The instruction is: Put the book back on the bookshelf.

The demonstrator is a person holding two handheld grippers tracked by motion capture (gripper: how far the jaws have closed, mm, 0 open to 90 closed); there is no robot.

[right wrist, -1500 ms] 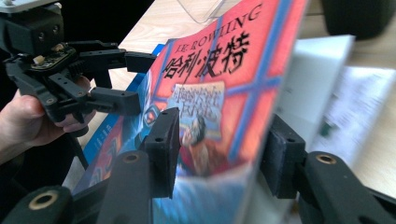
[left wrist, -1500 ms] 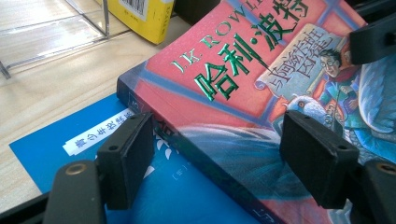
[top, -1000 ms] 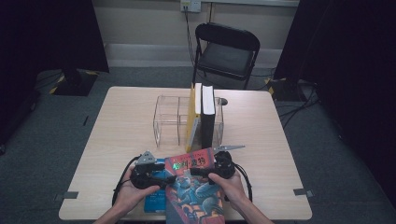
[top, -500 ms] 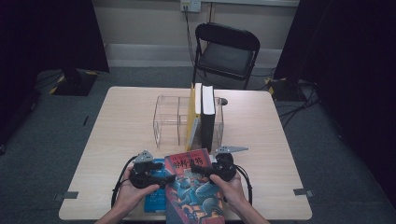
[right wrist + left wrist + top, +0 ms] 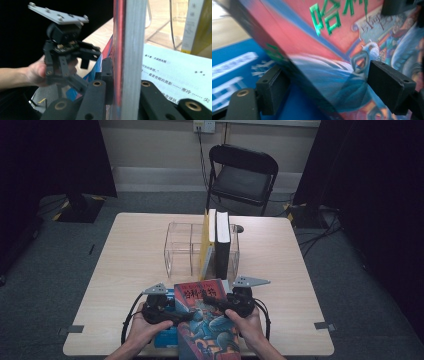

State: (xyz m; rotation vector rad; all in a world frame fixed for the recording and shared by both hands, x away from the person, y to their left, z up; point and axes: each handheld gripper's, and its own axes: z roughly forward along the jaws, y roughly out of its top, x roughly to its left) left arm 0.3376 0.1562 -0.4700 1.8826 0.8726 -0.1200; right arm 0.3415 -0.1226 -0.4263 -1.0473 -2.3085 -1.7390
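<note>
Both my hand-held grippers are on the red-and-blue book (image 5: 207, 320) at the near edge of the counter (image 5: 125, 270). Right hand-held gripper (image 5: 216, 303) is clamped tight on the book's right edge; its own view shows the cover and page block (image 5: 131, 50) pinched edge-on between the jaws. A second ago those jaws were wider; they closed within that second and sit at their tightest now. Left hand-held gripper (image 5: 186, 316) straddles the book's left edge: jaws wide, one jaw under the spine side, the other over the cover (image 5: 332, 70). Can't tell if the pads actually press. Left jaws widened a bit over the last second, book between them throughout. Compared with a second ago, the book's far end sits higher and it tilts up more steeply towards the camera; title strip now further up in the high view. It still hangs over the blue book (image 5: 167, 335) lying flat under my left hand. Clear rack (image 5: 180, 245) mid-counter hasn't changed: yellow book (image 5: 206, 240) and black book (image 5: 223, 242) upright in it, side by side.
</note>
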